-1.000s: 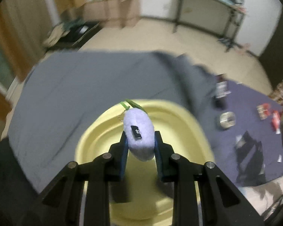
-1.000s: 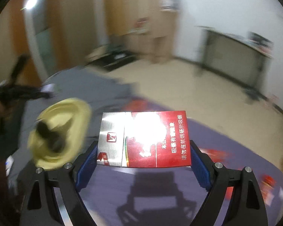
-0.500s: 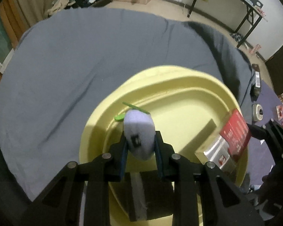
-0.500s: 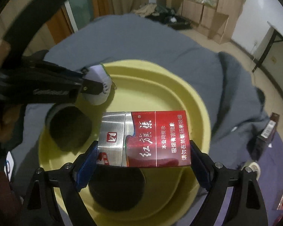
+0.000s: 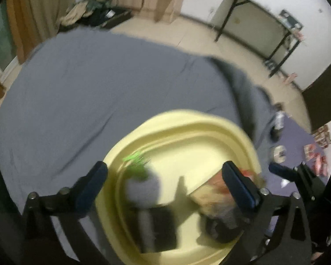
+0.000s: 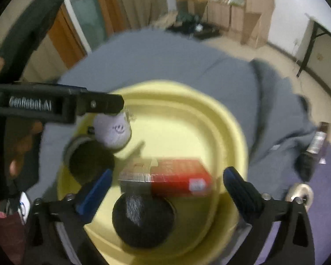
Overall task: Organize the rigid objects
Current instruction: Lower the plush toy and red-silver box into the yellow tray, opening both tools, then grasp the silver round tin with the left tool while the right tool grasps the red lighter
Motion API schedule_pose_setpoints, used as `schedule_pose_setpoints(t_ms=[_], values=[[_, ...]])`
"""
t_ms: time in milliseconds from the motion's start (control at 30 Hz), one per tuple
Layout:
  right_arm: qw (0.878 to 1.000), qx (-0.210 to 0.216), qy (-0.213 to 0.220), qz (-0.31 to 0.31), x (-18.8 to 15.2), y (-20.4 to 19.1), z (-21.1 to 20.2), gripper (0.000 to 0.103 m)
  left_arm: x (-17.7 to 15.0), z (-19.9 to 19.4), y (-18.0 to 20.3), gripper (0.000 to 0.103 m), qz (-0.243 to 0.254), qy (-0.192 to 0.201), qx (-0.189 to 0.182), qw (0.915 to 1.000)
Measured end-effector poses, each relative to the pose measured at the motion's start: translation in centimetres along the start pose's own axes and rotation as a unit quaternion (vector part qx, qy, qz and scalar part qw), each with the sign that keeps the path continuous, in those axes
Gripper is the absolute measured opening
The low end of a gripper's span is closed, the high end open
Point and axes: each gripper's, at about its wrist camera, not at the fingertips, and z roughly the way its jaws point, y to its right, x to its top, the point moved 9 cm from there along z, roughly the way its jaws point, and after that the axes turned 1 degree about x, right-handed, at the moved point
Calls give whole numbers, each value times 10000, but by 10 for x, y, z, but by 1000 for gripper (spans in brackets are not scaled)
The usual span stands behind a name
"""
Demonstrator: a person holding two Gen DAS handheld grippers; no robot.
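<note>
A yellow oval basin sits on a grey cloth. A lilac plush toy with a green tag lies in it, free of my left gripper, which is open above it. A red and silver cigarette pack lies in the basin, free of my right gripper, which is open just above it. Two dark round objects also lie in the basin.
A tape roll, a dark box and small red packets lie on the purple mat at right. A black table stands by the far wall. The left gripper's arm crosses the right wrist view.
Both grippers opened. The plush toy dropped from the left gripper into the basin. The cigarette pack dropped from the right gripper into the basin.
</note>
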Motion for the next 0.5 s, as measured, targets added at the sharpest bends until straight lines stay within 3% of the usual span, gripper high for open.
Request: schedule_pose_setpoints(t_ms=[100, 233, 367, 433, 500], values=[[9987, -22, 428, 268, -2, 27, -48, 103, 17, -15, 43, 103, 178, 139, -233, 9995], [9893, -507, 920, 1013, -26, 116, -121, 103, 25, -7, 125, 103, 647, 114, -439, 9969], [9754, -1540, 714, 1407, -83, 225, -165, 103, 12, 22, 199, 103, 1000, -227, -636, 9927], [9601, -1978, 454, 1924, -124, 287, -179, 103, 2, 39, 226, 103, 1237, -398, -602, 9897], [9528, -2031, 432, 2214, -144, 317, -185, 103, -8, 59, 247, 103, 1498, -538, -451, 9862]])
